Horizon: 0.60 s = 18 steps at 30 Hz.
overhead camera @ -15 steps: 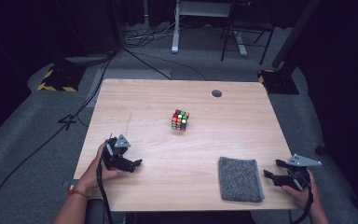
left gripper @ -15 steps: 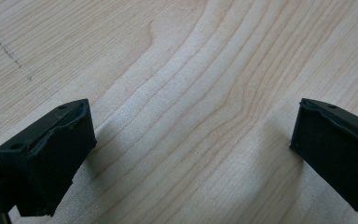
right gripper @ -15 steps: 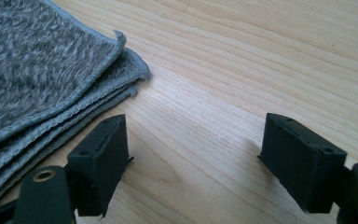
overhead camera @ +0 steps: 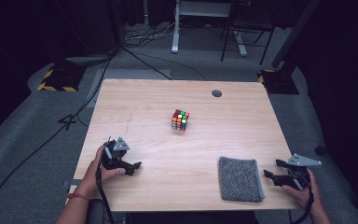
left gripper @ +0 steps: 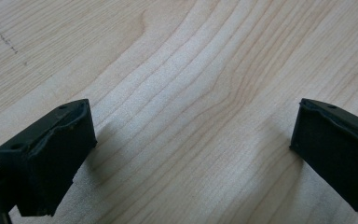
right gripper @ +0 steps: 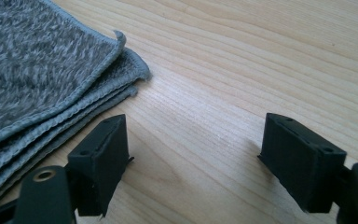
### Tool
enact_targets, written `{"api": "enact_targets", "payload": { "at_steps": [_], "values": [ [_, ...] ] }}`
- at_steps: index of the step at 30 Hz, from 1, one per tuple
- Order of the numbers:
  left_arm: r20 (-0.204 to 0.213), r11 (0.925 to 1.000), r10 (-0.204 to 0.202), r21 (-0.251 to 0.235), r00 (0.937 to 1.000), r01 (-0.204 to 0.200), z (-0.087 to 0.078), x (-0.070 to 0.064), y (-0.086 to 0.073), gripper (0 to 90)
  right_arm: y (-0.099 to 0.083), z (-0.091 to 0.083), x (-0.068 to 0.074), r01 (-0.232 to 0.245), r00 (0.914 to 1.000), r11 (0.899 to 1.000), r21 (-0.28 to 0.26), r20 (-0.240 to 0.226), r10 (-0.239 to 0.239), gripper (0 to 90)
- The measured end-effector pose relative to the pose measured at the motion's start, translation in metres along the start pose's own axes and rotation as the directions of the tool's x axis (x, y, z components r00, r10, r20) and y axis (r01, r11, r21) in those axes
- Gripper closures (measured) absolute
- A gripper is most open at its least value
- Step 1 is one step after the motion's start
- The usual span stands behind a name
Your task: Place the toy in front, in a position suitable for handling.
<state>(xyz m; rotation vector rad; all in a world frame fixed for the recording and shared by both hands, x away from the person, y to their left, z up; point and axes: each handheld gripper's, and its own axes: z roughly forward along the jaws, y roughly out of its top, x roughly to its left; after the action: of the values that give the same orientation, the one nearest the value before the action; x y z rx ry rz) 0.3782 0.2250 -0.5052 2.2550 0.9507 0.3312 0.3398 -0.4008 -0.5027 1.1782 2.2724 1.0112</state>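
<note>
A colourful puzzle cube [overhead camera: 180, 119] stands near the middle of the wooden table [overhead camera: 149, 98]. A folded grey cloth [overhead camera: 240, 178] lies at the front right; in the right gripper view its layered edge [right gripper: 51, 88] shows to the left of the jaws. My left gripper [overhead camera: 133, 166] rests at the front left, open over bare wood [left gripper: 191, 140]. My right gripper [overhead camera: 274, 171] sits at the table's right front edge, just right of the cloth, open with nothing between its jaws [right gripper: 191, 154].
A round dark cable hole [overhead camera: 216, 93] sits near the table's far right. Beyond the table, cables [overhead camera: 144, 39] and a desk frame [overhead camera: 205, 23] stand on the grey floor. Yellow-black striped bases [overhead camera: 58, 79] flank the far corners.
</note>
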Motion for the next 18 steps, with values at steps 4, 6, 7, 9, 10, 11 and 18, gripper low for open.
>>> {"api": "enact_targets", "payload": {
  "at_steps": [4,6,7,9,10,11,18],
  "values": [
    [0.002,1.0000,0.006,0.000,1.0000,-0.006,0.000,-0.001,0.000,0.1,0.002,-0.002,0.003,0.035,0.9994,0.999,-0.010,0.005,-0.035,25.3],
    [0.005,1.0000,0.008,0.001,1.0000,-0.008,0.000,-0.001,0.000,0.1,0.005,-0.006,0.004,0.033,0.9994,0.999,-0.029,-0.006,-0.033,25.9],
    [0.005,1.0000,0.008,0.001,1.0000,-0.008,0.000,-0.001,0.000,0.1,0.008,-0.009,0.005,0.032,0.9994,0.999,-0.039,-0.013,-0.033,27.3],
    [0.005,1.0000,0.008,0.002,1.0000,-0.008,0.000,-0.001,0.000,0.1,0.014,-0.015,0.010,0.057,0.9979,0.997,-0.055,-0.028,-0.059,29.4],
    [0.005,1.0000,0.008,0.001,1.0000,-0.008,0.000,-0.001,0.000,0.1,0.018,-0.019,0.014,0.082,0.9958,0.995,-0.059,-0.036,-0.084,29.3],
    [0.004,1.0000,0.007,0.001,1.0000,-0.007,0.000,-0.001,0.000,0.1,0.022,-0.022,0.018,0.102,0.9934,0.992,-0.068,-0.045,-0.105,29.3],
    [0.003,1.0000,0.007,0.003,1.0000,-0.007,0.000,-0.001,0.000,0.1,0.050,-0.035,0.052,0.189,0.9638,0.975,-0.114,-0.169,-0.206,31.1]
  ]
}}
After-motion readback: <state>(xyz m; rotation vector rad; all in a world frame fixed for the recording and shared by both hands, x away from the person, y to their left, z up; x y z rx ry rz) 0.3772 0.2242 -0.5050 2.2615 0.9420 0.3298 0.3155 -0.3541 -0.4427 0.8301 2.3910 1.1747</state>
